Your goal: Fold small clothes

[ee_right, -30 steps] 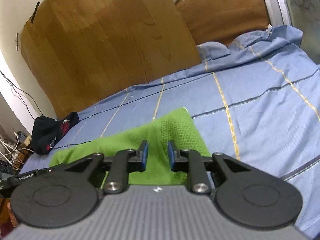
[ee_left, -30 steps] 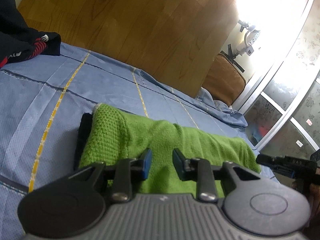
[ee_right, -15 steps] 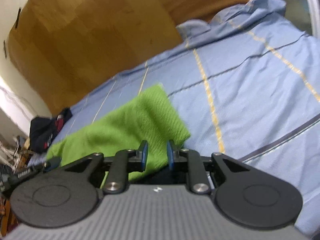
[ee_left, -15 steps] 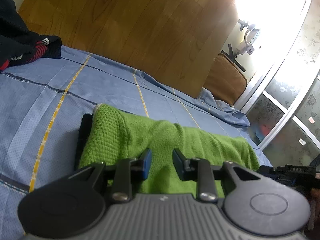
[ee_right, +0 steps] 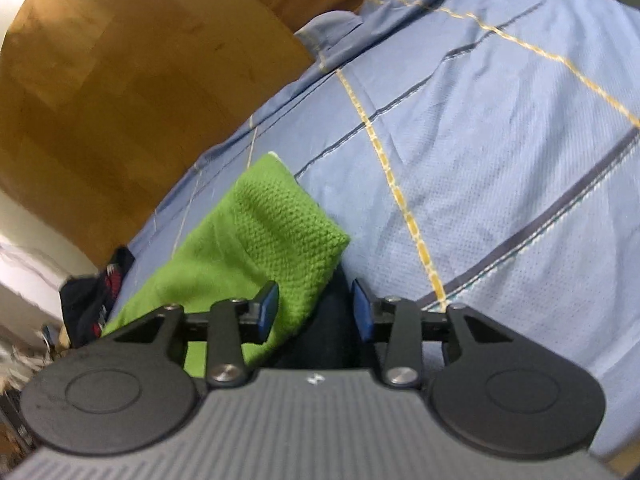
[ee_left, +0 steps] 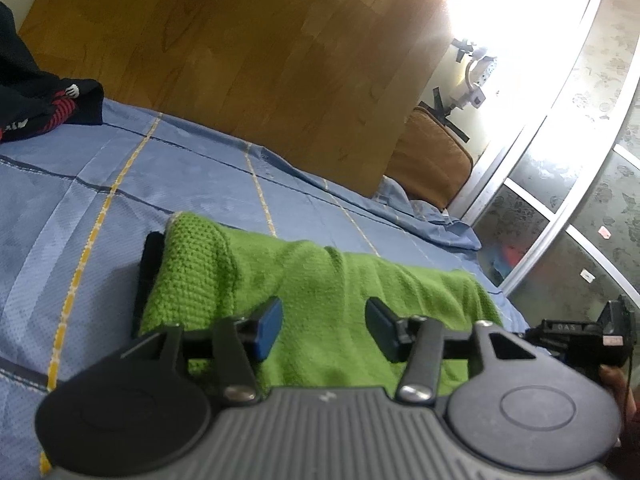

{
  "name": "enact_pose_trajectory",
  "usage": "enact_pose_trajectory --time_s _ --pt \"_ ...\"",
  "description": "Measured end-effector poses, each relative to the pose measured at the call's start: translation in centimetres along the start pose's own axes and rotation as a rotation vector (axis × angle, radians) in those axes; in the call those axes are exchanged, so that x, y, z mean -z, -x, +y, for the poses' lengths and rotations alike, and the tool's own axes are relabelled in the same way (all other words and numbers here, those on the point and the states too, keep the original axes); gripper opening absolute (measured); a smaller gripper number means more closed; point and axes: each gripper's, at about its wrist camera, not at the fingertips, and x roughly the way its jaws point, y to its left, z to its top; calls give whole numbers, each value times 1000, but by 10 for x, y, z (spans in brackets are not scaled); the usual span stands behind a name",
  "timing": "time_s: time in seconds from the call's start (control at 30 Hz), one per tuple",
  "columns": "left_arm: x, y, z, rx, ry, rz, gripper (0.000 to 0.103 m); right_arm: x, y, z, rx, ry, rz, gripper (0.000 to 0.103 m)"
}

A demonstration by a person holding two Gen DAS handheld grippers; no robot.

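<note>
A green knitted garment (ee_left: 320, 280) lies folded in a long strip on the blue bedsheet (ee_left: 80, 200), with a dark layer showing under its left end (ee_left: 148, 264). My left gripper (ee_left: 323, 326) is open and empty just above the strip's near edge. In the right wrist view the same green garment (ee_right: 256, 240) runs away to the left. My right gripper (ee_right: 314, 310) is open over its near end, where dark fabric (ee_right: 320, 336) shows between the fingers. The right gripper also shows at the left wrist view's right edge (ee_left: 580, 336).
A dark garment with red stripes (ee_left: 36, 108) lies at the bed's far left, also in the right wrist view (ee_right: 96, 292). A wooden board (ee_left: 260, 60) stands behind the bed, with a brown cushion (ee_left: 432, 160) and glazed sliding doors (ee_left: 580, 200) to the right.
Both grippers have opened wider, from a narrow gap to a wide one. The right gripper has dropped toward the garment's end and tilted.
</note>
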Motion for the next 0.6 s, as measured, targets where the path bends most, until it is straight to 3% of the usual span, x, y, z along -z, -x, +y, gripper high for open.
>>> enact_pose_trajectory --time_s 0.23,0.6 --pt "2 3 -3 19 -19 -8 58 0 3 -6 8 -163 -27 43" --pt "3 4 -5 22 -39 -3 62 6 2 18 125 -95 -62 48"
